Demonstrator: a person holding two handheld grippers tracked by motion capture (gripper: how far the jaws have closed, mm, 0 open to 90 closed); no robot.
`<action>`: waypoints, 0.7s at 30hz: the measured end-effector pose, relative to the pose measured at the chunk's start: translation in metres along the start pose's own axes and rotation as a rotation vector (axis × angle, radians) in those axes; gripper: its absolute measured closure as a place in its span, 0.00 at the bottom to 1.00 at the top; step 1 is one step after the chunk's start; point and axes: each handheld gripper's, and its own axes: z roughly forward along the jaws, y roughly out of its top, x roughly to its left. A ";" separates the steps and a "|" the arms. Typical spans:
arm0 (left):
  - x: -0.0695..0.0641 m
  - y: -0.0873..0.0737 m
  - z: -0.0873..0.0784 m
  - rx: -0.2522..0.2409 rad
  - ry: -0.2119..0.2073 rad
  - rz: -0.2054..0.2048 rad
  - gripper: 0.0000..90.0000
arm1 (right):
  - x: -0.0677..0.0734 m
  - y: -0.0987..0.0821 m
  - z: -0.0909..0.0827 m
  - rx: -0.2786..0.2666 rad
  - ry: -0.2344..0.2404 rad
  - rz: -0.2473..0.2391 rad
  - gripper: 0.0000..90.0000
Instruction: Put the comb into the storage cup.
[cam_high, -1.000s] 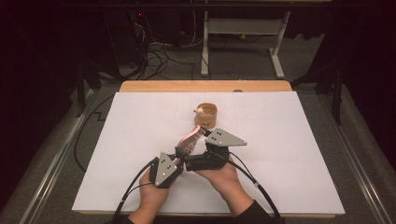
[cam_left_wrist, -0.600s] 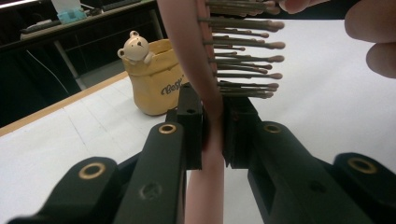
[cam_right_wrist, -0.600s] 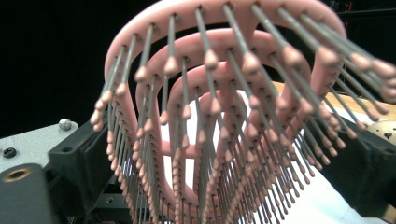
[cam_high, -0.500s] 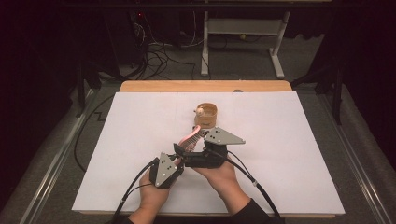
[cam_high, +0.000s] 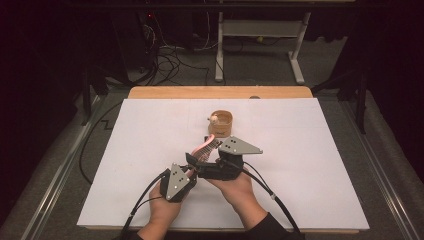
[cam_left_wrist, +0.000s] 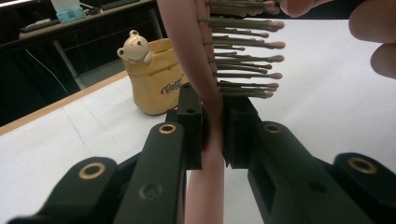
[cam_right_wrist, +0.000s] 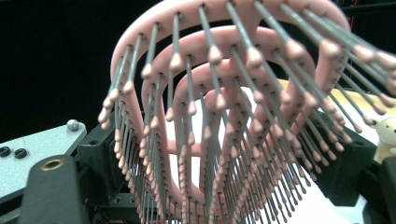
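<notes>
White sheet over the table (cam_high: 310, 165), dark room and cables behind. From the high view, both hands meet near the front middle, with the pink brush (cam_high: 206, 148) raised between the left gripper (cam_high: 191, 161) and right gripper (cam_high: 202, 167). A yellow cup (cam_high: 221, 123) sits just beyond. Looks like a mid-air handover; I'd guess the cup is where it's headed, so that's still left.

Left gripper view: jaws clamped on the brush's thin neck (cam_left_wrist: 212, 135), bristles sticking off to the right, bear cup (cam_left_wrist: 154, 77) behind.

Right gripper view: brush head (cam_right_wrist: 233, 93) right up close, open pink loops, metal pins with pink tips. Its jaws have just been closing with the brush between them; whether the pads actually bite I can't tell.
</notes>
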 end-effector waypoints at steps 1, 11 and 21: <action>0.000 0.000 0.000 -0.002 -0.002 -0.005 0.88 | -0.001 0.000 0.000 0.004 -0.001 0.006 0.22; 0.000 0.000 0.001 0.002 -0.010 -0.005 0.87 | -0.001 0.003 0.000 0.030 -0.015 0.020 0.22; 0.002 0.000 0.000 0.004 -0.015 -0.006 0.87 | 0.004 0.002 0.001 0.025 -0.032 -0.004 0.23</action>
